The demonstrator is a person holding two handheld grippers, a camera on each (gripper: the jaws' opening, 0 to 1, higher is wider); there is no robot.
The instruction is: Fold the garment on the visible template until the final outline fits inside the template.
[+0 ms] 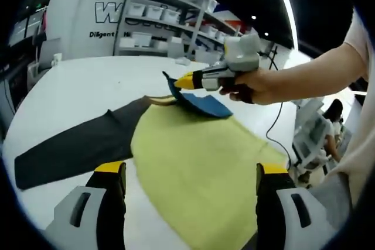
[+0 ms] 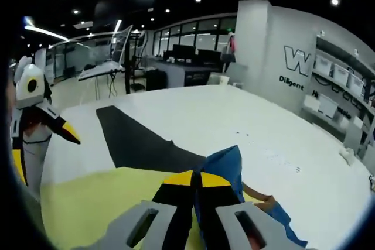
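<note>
One garment (image 1: 82,144), dark with a blue part (image 1: 202,103), spread across yellow template (image 1: 205,174) and white table (image 1: 76,86). Judged light, limp, likely to sag; best taken at edges or corners. Right gripper (image 2: 194,181) clenched on blue fabric, lifted above template, forearm extended. Left gripper (image 1: 190,171) released, jaws wide, low over template. Orange trim (image 2: 263,202) possibly part of garment; unclear.

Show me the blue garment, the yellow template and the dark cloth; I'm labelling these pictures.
Blue garment (image 1: 206,105): left gripper view, its flat part lying on the template.
Yellow template (image 1: 199,168): left gripper view, its bare middle.
Dark cloth (image 2: 136,139): right gripper view, middle of the dark strip on the table.
</note>
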